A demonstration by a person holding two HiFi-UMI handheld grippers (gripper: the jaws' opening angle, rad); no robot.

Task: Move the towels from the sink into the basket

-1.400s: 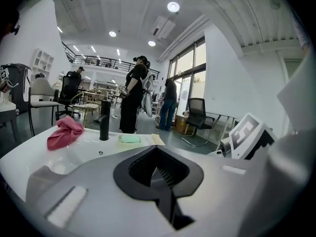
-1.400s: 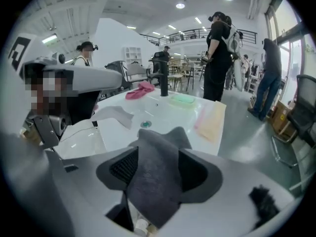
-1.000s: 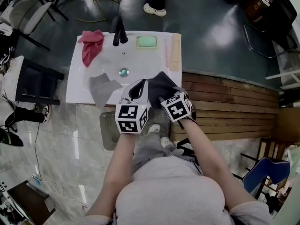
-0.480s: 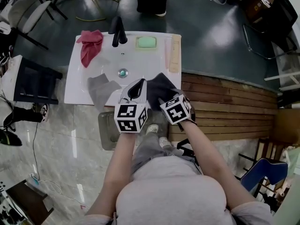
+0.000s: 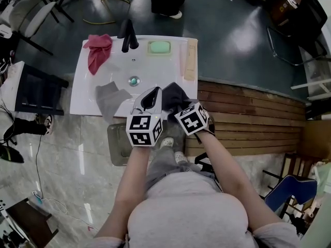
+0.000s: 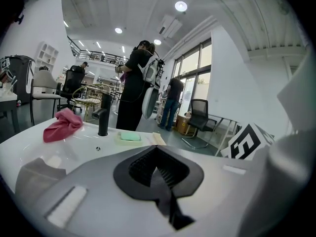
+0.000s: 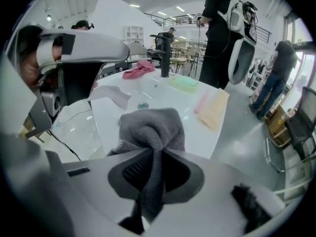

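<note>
A dark grey towel (image 5: 173, 93) lies on the near right rim of the white sink (image 5: 150, 68). My right gripper (image 5: 176, 103) has just been closing on it. In the right gripper view the towel (image 7: 150, 127) bunches up between the pads, and the right gripper (image 7: 150, 167) is shut on it. Just left of it, my left gripper (image 5: 152, 94) hovers with its jaws together; no towel shows past them in the left gripper view (image 6: 159, 174). A light grey towel (image 5: 111, 98) drapes over the near rim. At the back left lies a red towel (image 5: 98, 50). The basket (image 5: 118, 146) stands on the floor, partly hidden by my left arm.
A black faucet (image 5: 126, 35), a green soap bar (image 5: 159, 47) and a beige strip (image 5: 190, 58) line the sink's back and right. Wooden decking (image 5: 248, 112) lies to the right. A person (image 6: 138, 83) stands behind the sink. A dark rack (image 5: 39, 89) is at the left.
The right jaws have closed on the dark grey towel, which now bunches up instead of lying spread. Both hands stay in place. The person behind the sink has shifted.
</note>
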